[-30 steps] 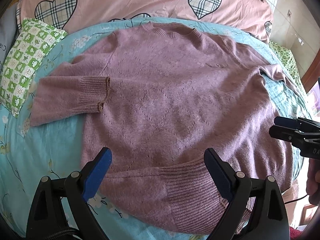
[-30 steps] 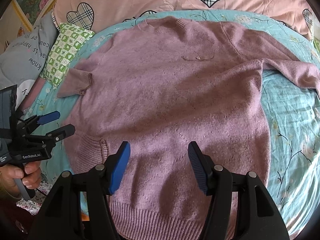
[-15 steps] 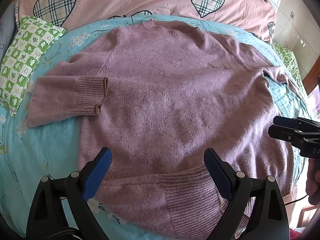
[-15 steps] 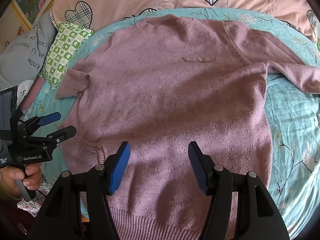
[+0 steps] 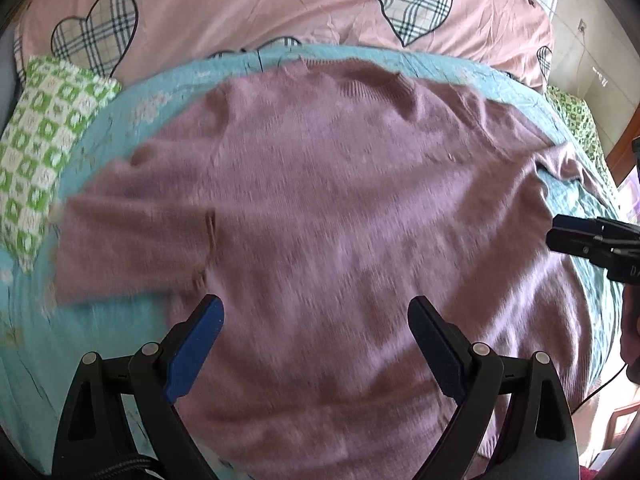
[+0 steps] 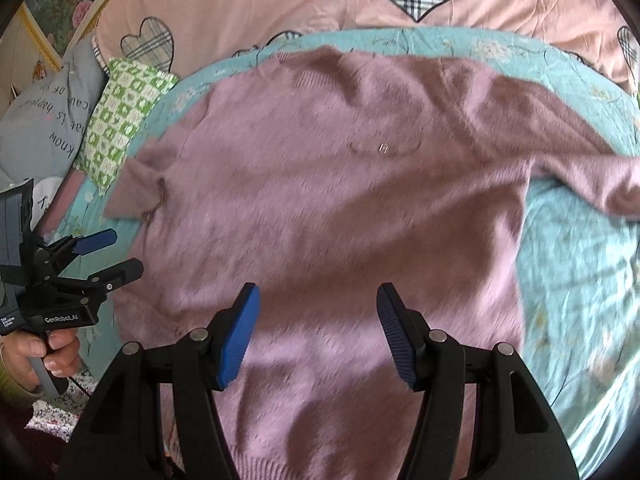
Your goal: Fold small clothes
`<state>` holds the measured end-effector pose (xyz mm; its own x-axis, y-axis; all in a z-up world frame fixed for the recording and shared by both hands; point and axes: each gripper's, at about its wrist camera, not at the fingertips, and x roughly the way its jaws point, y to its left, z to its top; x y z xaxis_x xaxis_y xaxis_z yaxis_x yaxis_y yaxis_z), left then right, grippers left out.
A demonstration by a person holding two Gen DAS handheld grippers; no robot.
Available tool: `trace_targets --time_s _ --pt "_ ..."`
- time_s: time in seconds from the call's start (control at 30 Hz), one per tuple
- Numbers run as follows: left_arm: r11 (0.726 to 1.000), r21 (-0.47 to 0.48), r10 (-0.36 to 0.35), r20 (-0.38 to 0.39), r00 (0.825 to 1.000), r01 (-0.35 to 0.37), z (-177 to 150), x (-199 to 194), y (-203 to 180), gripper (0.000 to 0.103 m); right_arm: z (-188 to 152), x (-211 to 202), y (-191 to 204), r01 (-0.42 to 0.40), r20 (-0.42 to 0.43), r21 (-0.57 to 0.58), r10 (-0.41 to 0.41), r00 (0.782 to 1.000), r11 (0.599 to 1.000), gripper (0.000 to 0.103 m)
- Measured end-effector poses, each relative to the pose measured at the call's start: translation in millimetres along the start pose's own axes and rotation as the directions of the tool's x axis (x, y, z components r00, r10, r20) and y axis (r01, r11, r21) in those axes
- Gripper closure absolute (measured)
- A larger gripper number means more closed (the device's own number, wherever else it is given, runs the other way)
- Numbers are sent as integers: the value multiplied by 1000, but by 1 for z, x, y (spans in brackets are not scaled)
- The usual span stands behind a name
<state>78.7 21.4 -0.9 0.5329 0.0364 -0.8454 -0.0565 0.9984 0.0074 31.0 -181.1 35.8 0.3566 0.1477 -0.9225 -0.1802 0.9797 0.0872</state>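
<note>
While both views are smeared with motion blur, I can make out the mauve sweater (image 5: 340, 216) lying flat and face up on the turquoise floral sheet (image 6: 580, 280), its neckline toward the pink quilt with plaid hearts (image 5: 248, 4). My left gripper (image 5: 316, 312) hangs above the lower body of the sweater with its blue pads spread wide, nothing between them. My right gripper (image 6: 318, 302) hovers over the lower middle of the knit, pads likewise apart and holding nothing.

From the right wrist view, the left sleeve (image 6: 138, 188) is folded in so its cuff sits at the side seam, while the right sleeve (image 6: 600, 168) stretches out across the sheet to the right edge of the frame. A small pocket line with a bright button (image 6: 384, 148) shows on the chest. The ribbed hem (image 6: 260, 464) lies at the bottom, between the gripper's black arms.

A green-and-white checked pillow (image 5: 36, 136) sits on the bed's left, just beside the folded sleeve, and a grey pillow with lettering (image 6: 44, 120) lies beyond it. The left gripper also shows at the right view's left edge, held in a hand (image 6: 48, 356); whether either gripper touches the fabric I can't quite tell through the blur.
</note>
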Motion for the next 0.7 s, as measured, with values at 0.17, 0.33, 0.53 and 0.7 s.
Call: trace_targets --time_s 0.17,0.33,0.53,0.7 --pt "1000 17 23 22 999 -23 45 9 15 9 39 -3 -23 -8 58 3 8 998 1000 41" --pt "1000 -9 3 6 1000 -3 82 30 32 8 84 1 -47 -6 91 -2 7 996 1000 41" --pt "1000 -16 10 9 1000 -10 132 58 53 8 139 13 -71 14 124 -43 -9 992 999 41" --pt "999 -20 31 -4 1000 -31 166 90 72 8 176 31 -97 7 121 -36 -3 993 999 41"
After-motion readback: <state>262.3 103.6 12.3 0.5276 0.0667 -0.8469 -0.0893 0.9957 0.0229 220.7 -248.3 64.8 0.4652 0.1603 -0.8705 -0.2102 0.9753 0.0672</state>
